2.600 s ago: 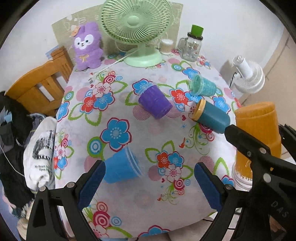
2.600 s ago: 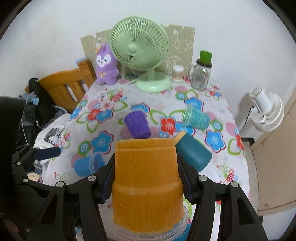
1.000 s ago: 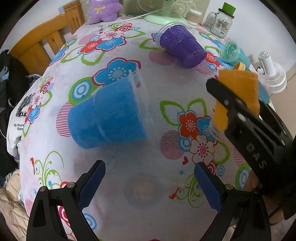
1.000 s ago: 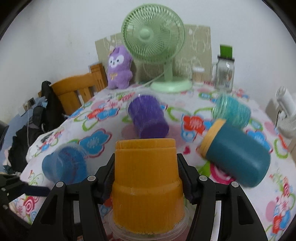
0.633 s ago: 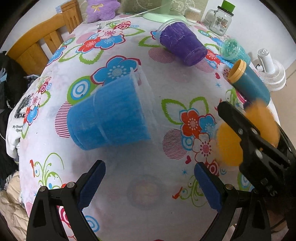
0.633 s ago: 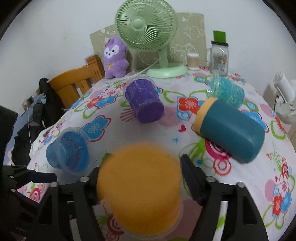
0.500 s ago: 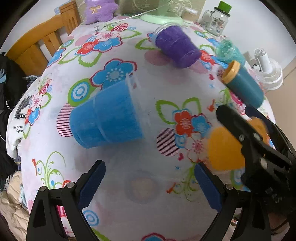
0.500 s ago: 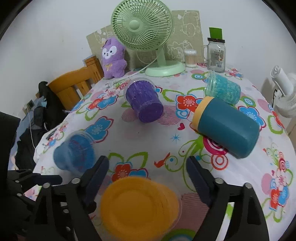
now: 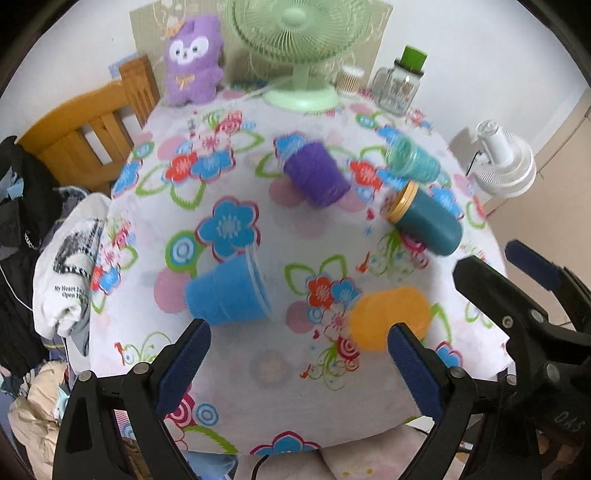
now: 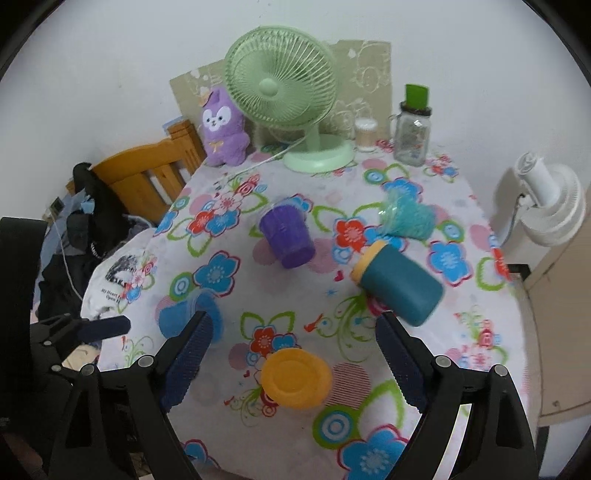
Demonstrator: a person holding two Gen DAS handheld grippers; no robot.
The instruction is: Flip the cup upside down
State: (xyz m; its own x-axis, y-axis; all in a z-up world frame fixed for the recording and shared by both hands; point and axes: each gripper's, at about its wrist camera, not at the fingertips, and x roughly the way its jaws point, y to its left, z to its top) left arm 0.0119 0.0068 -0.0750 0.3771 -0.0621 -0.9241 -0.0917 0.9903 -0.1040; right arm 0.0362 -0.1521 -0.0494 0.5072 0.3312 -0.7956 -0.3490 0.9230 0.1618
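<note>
From the left wrist we look down over the near edge of the flowered table (image 9: 229, 373) toward the green fan (image 9: 299, 33) at the far wall. From the right wrist we look from higher and further right. We see the same orange cup (image 10: 295, 376) in both.

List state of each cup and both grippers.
Orange cup: upside down, released.
Blue cup: on its side.
Purple cup: on its side.
Teal cup: on its side.
Aqua cup: on its side.
Left gripper: open.
Right gripper: open.
</note>
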